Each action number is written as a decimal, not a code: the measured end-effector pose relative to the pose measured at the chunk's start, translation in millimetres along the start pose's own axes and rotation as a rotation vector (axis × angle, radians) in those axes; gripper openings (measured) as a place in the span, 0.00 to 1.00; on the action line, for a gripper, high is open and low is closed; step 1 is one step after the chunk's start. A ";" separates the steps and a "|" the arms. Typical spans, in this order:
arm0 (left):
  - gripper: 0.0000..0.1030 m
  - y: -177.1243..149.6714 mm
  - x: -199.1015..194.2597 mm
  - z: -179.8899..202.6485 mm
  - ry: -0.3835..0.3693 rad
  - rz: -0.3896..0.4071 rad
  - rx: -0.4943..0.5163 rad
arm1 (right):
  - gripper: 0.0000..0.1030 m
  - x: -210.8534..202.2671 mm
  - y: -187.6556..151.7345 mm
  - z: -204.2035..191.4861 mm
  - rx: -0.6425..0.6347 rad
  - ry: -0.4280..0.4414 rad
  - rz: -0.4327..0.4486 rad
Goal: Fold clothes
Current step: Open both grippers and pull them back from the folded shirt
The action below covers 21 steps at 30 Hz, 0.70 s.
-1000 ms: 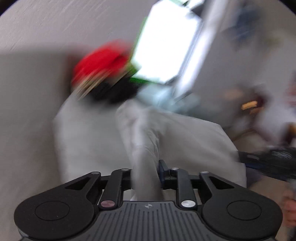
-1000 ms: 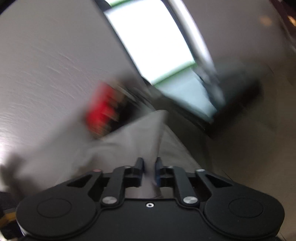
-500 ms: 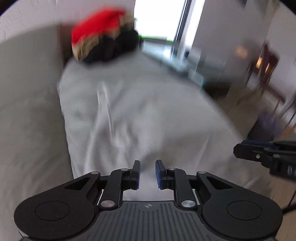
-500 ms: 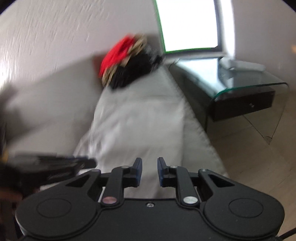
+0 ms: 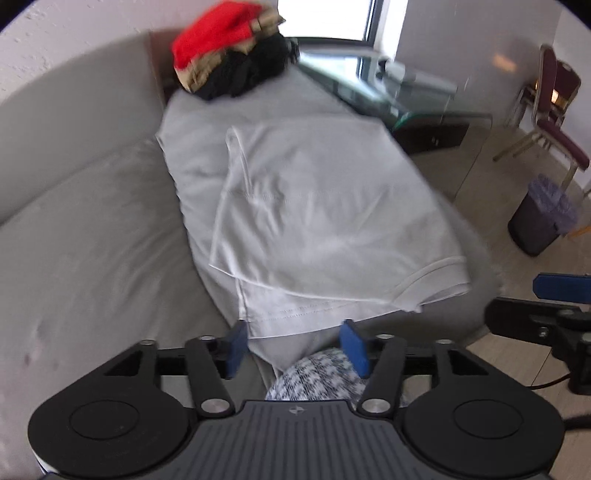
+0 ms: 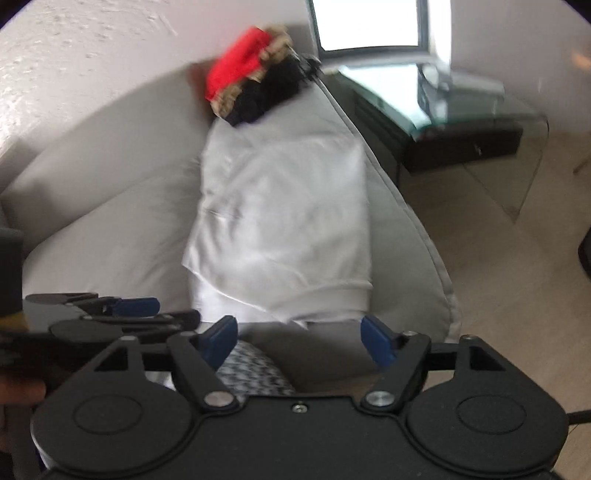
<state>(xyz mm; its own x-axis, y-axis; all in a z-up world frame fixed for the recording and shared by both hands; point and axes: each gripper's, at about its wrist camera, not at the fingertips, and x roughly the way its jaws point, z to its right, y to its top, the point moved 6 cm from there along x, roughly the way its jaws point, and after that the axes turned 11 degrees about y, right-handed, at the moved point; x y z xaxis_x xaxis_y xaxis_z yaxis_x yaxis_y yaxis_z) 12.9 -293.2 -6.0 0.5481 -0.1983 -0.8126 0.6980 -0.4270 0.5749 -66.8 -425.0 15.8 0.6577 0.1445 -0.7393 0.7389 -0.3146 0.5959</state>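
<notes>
A white T-shirt [image 5: 317,221] lies doubled over on the grey sofa seat cushion [image 5: 192,155] just ahead of my two claws, its upper layer set askew so a hemmed strip of the lower layer shows along the near edge. My left claw [image 5: 297,345] is spread wide and holds nothing, its blue pads just short of that hem; my right claw [image 6: 299,341] is likewise released and empty, level with the near fold.

The risks, as I judge them: the shirt's right-hand side reaches close to the cushion's outer edge, above bare floor, so a careless tug toward my right claw could drag it over the side. The layers do not line up, and pinching only the top one would skew the fold further. The cushion is soft and rounded, so the cloth may creep or wrinkle when pressed. A checked fabric [image 5: 317,376] sits right under my left claw and could get nipped along with the hem.

Farther ahead of both claws, a heap of red, tan and black clothes [image 5: 229,48] rests at the sofa's far end. Off to the right stand a glass side table [image 6: 461,110], a purple chair [image 5: 550,110] and a lined bin [image 5: 543,218], with a bright window [image 6: 369,22] beyond.
</notes>
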 end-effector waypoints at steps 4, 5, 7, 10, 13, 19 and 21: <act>0.85 -1.1 -37.0 -10.2 -0.016 0.044 -0.029 | 0.86 -23.4 6.0 -23.2 -0.011 -0.033 -0.004; 0.85 -2.0 -44.0 -12.6 -0.012 0.053 -0.032 | 0.86 -28.7 6.2 -27.3 -0.011 -0.047 -0.006; 0.85 -5.7 -55.0 -15.4 0.001 0.069 -0.038 | 0.88 -40.1 6.1 -31.5 0.001 -0.063 -0.004; 0.85 -10.1 -69.1 -17.1 -0.006 0.084 -0.055 | 0.89 -51.8 6.0 -35.4 0.010 -0.092 -0.002; 0.88 -13.8 -78.8 -16.8 -0.037 0.093 -0.069 | 0.89 -59.5 3.6 -40.0 -0.005 -0.124 -0.006; 0.89 -19.3 -84.7 -18.4 -0.046 0.101 -0.097 | 0.90 -69.6 -0.6 -48.3 -0.034 -0.154 -0.001; 0.89 -20.3 -86.1 -18.7 -0.043 0.109 -0.097 | 0.90 -70.8 -2.0 -50.0 -0.041 -0.159 -0.001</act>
<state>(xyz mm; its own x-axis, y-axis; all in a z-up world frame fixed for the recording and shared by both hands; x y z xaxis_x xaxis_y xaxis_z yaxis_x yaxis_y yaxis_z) -39.9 -250.9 54.0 0.6040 -0.2776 -0.7471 0.6778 -0.3143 0.6647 -107.5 -387.7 82.7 0.6278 -0.0062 -0.7784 0.7472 -0.2753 0.6048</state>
